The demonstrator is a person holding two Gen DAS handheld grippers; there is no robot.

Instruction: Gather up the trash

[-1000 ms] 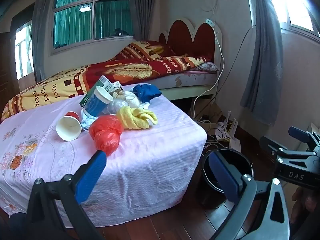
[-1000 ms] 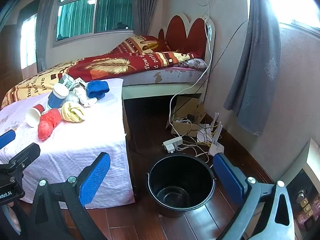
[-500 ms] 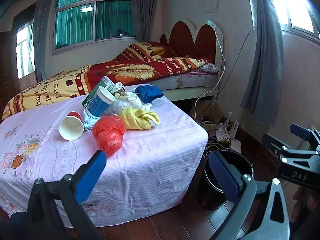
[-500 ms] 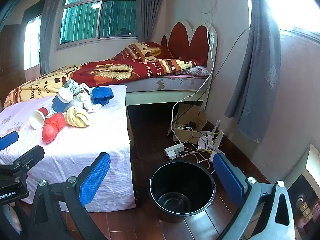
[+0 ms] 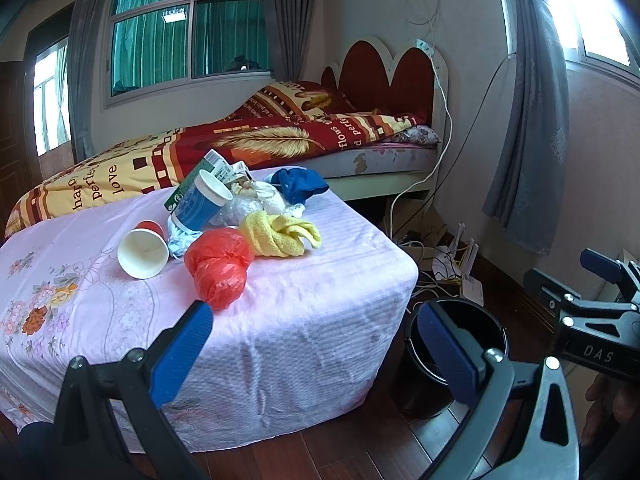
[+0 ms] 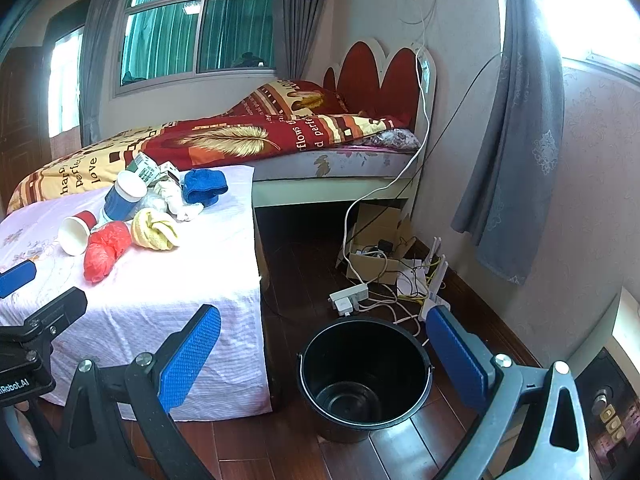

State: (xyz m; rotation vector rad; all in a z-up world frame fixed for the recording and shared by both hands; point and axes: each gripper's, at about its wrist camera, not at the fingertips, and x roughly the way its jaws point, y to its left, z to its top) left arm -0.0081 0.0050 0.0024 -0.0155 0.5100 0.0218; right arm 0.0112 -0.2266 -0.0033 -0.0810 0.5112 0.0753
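The left gripper (image 5: 316, 342) hung with its blue pads spread wide and nothing between them, held off the near corner of a low table (image 5: 312, 344) draped in pink cloth; the right gripper (image 6: 326, 354) was likewise agape and empty, poised above a black bucket (image 6: 364, 376) that stood on the floor just beside the table's right edge.

The bucket's mouth was open and unobstructed, its inside bare (only the dark bottom showed); between the table's drop and the wall lay a strip of dark wooden floor (image 6: 304, 276).

The trash sat heaped on the far half of the tabletop, well apart from both grippers: a crumpled red plastic bag (image 5: 220, 266) nearest the front edge, touching a knotted yellow cloth (image 5: 280, 234) on its right; a red paper cup (image 5: 143, 252) tipped on its side to the left; a blue-and-white cup (image 5: 202, 202) leaning over crinkled clear plastic (image 5: 240, 208); a green carton (image 5: 200, 178) behind it; white wadding (image 5: 272, 196) and a blue cloth (image 5: 300, 186) at the back.

Beyond the bucket a white power strip (image 6: 348, 294), tangled cables (image 6: 384, 280), an open cardboard box (image 6: 380, 236) and a white router (image 6: 434, 276) cluttered the floor along the wall.

Behind the table stood a bed (image 6: 340, 160) with a red and yellow quilt (image 6: 224, 138) and a scalloped red headboard (image 6: 376, 68); grey curtains (image 6: 516, 140) hung at the right window.
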